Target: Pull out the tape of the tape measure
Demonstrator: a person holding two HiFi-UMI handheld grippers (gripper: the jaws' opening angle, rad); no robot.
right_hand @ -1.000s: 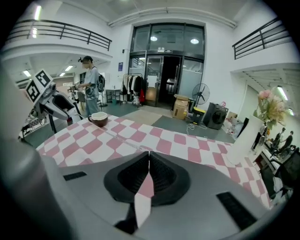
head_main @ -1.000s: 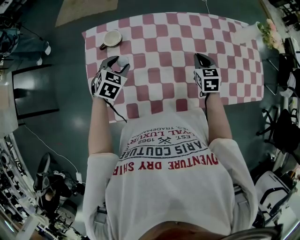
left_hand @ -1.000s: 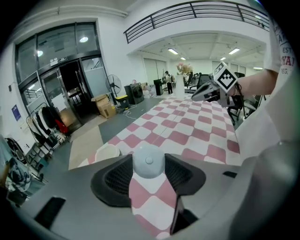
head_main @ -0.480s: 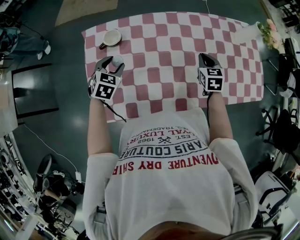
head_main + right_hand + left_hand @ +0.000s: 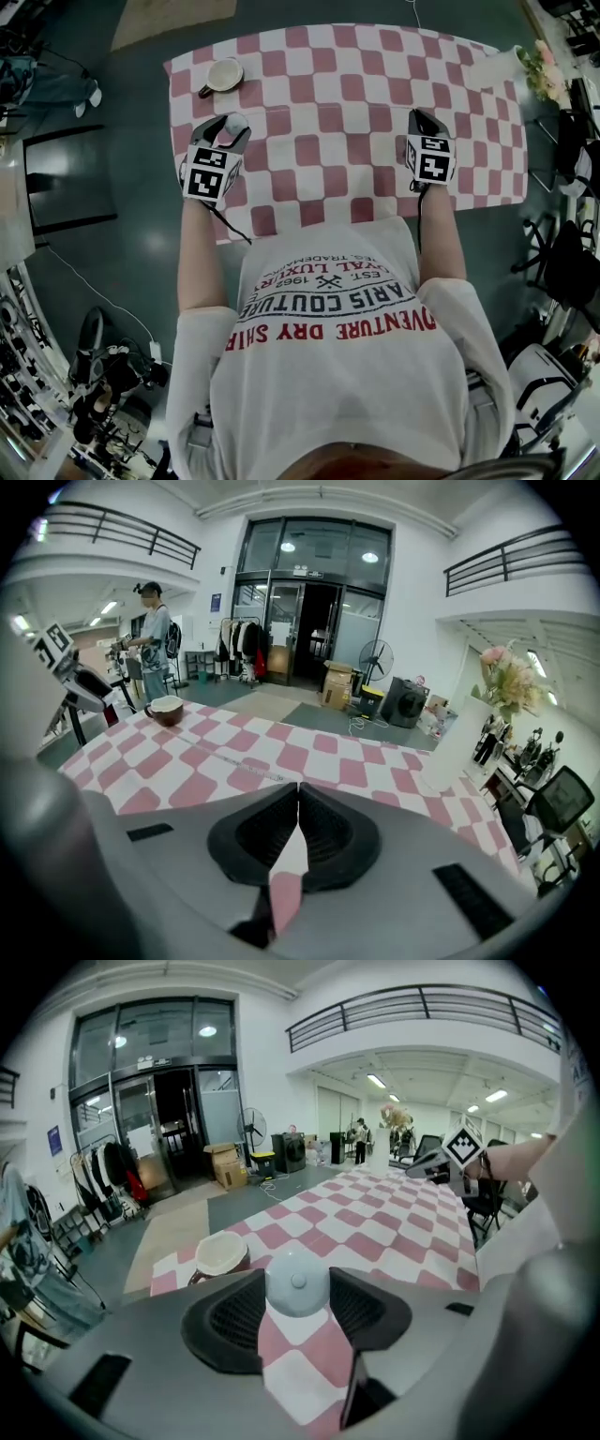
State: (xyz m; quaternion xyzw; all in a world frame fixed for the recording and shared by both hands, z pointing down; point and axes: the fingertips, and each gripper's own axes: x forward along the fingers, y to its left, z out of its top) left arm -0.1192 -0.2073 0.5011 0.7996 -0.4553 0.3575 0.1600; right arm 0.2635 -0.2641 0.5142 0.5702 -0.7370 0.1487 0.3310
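The left gripper (image 5: 297, 1288) had its jaws spread wide around the round, pale case of the tape measure (image 5: 296, 1277), one ribbed pad pressing on each side of it, so the case was pinched just above the pink-and-white checkered cloth (image 5: 356, 94). The right gripper (image 5: 298, 787) had its jaws pressed together. The thin tape (image 5: 234, 758) reached their tips, where it seemed to be nipped, and ran away from them toward ten o'clock, low over the cloth. In the head view the right gripper sat at about three o'clock from the left one, well apart from it, both over the near half of the table. A cup (image 5: 224, 75) stood on the cloth at twelve o'clock from the left gripper, near the table's far left corner. A bunch of flowers (image 5: 542, 64) stood at about one o'clock from the right gripper, beside the far right corner.
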